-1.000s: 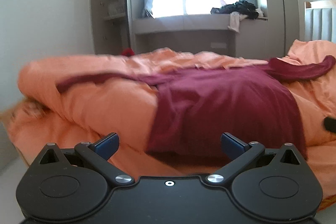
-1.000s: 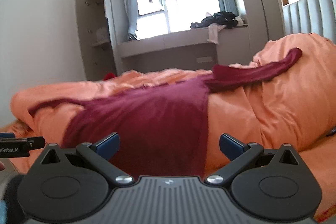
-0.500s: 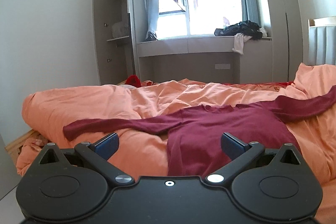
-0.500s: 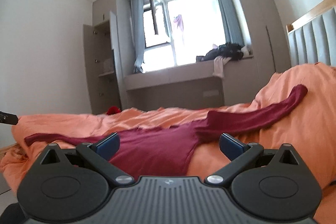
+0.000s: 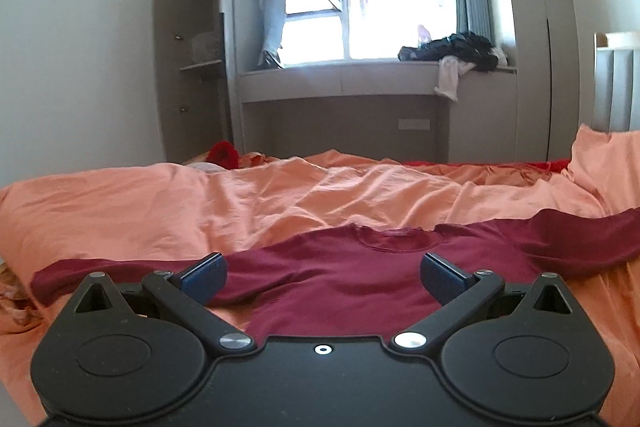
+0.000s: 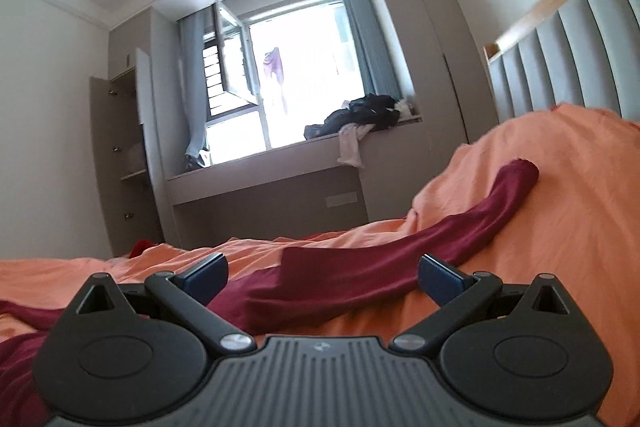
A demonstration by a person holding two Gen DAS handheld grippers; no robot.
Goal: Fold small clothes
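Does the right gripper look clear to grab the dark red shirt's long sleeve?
Probably yes: the right gripper is open, the sleeve lies just ahead on the orange duvet, nothing between.

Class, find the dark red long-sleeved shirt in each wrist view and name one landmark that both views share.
Left wrist: the dark red shirt lies spread across the lower centre, neckline up.
Right wrist: its sleeve runs from lower centre up to the right.
Shared landmark: the dark clothes pile on the window ledge.
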